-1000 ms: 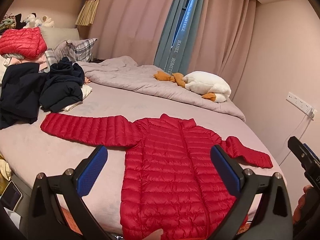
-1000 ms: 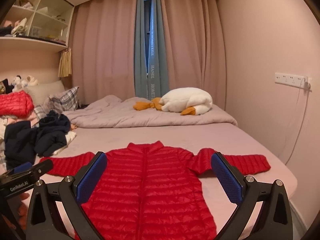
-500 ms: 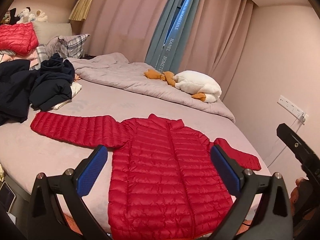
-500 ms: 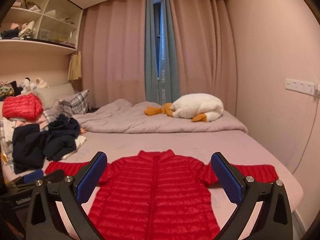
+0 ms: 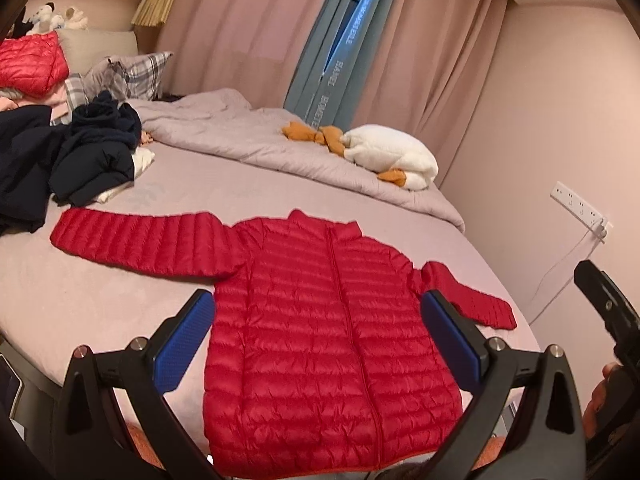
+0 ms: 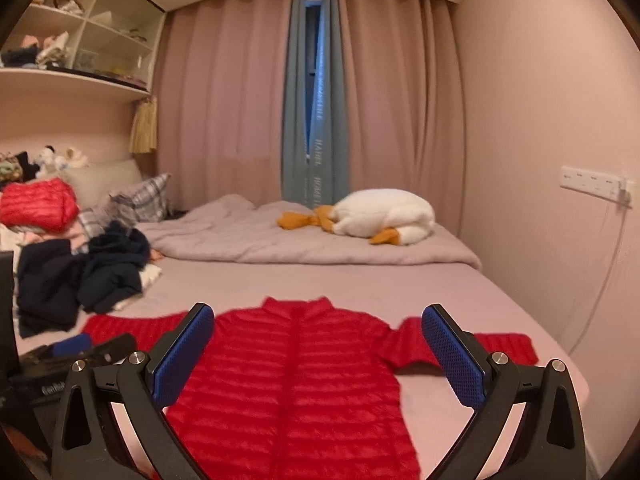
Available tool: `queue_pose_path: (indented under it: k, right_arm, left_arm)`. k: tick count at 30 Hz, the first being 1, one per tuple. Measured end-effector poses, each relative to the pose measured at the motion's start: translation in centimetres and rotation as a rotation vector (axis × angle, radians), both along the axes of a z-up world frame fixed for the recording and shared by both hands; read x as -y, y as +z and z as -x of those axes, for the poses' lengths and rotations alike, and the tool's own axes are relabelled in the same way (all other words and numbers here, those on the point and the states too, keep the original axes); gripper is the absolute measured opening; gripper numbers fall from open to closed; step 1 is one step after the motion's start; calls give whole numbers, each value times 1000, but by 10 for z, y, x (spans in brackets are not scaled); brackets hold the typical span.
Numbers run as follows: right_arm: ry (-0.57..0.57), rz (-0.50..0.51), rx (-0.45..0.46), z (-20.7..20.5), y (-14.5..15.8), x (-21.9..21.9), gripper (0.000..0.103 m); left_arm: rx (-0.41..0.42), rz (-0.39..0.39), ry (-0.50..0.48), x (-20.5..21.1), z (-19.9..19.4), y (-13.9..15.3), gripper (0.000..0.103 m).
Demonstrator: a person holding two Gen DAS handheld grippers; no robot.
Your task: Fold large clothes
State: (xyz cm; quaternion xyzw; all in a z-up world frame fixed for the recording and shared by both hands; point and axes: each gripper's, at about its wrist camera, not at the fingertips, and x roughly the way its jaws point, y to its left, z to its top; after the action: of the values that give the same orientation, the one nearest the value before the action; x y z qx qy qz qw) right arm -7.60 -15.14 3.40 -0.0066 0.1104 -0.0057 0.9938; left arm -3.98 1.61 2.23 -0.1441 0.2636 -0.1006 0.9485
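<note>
Red puffer jacket (image 5: 320,332) lies flat, front up, zipped, on the near part of the bed (image 5: 100,292), hem at the near edge, collar pointing away toward the curtains. Long axis of the body runs hem to collar, straight away from the cameras; the sleeves run across it, one stretched out toward the dark clothes pile (image 5: 76,160), the other shorter-looking and angled down toward the wall side. Left tongs (image 5: 318,336) and right tongs (image 6: 318,350) both stand wide apart, nothing between them, hovering above the jacket, no contact. Folding not begun, by my read. Risks: the shell looks slick and puffy, so a shallow pinch may slip off or grab only the top layer, and the fold would drag the front without the back. Hem sits right at the bed edge; pulling toward the near side could slide the whole jacket off. The far sleeve tip lies near the dark pile and could snag it when swung in. Trapped air may spring folds back open.
</note>
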Motion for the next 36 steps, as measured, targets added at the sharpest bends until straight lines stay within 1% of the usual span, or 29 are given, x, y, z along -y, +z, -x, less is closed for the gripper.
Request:
queue_pose_path:
  k: [3,11,15,20,24,28,33,36]
  right_arm:
    - [6,7,-15,-3,-3,-3,103]
    - [74,-19,-6,-14,2,-9,103]
    - [90,-32,3,-22,3,-12,103]
    - [151,-65,-26,-48,8,-17,103]
    - [162,-79,-51,-68,6,-18,103]
    - [174,-101,-107,-92,3,-14,103]
    - [174,-118,-152,-109,-2,-10,103]
    - [169,-125,-184,-120,-6,-8,103]
  left_arm:
    - [-10,-19,-7,5,1,-1,103]
    - [29,-85,21,7,4,14,103]
    - [33,-107,50,4,-6,18,103]
    - [24,-126,79,-1,-27,24,103]
    - [4,-140,101,-2,-47,25,103]
    - [-33,-133,98,-3,-67,19,103]
    - [-80,-129,108,-1,-89,13,103]
    - [-104,-138,95,3,-102,9,103]
